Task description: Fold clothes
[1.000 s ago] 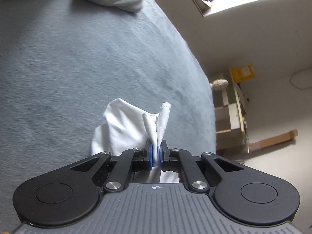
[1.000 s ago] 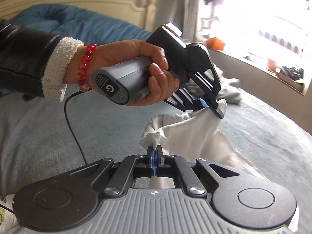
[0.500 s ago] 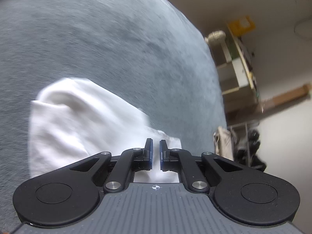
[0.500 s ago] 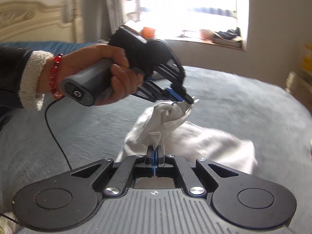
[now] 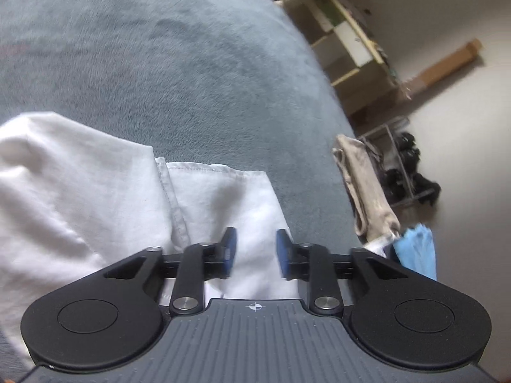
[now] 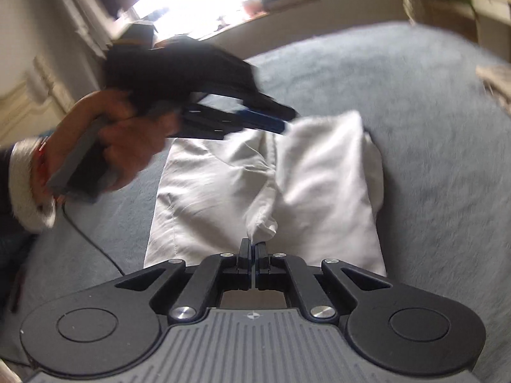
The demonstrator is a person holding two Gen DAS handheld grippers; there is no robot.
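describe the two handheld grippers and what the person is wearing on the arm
Both grippers are black with linked finger arms, round side discs, blue pads, and a ribbed grey body marked with a small crosshair. The left one has a grey handle trailing a thin black cable. The left hand shows a red bead bracelet, fuzzy white cuff and dark sleeve.

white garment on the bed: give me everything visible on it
The white garment is thin, woven-looking cloth with a stitched hem, lying folded and mostly flat on the grey fleecy bed cover, one layer overlapping another, creased and slightly puffed. The right gripper is shut on a bunched bit of its near edge. The left gripper is opening just above it; cloth shows between its fingers, but they do not press it.
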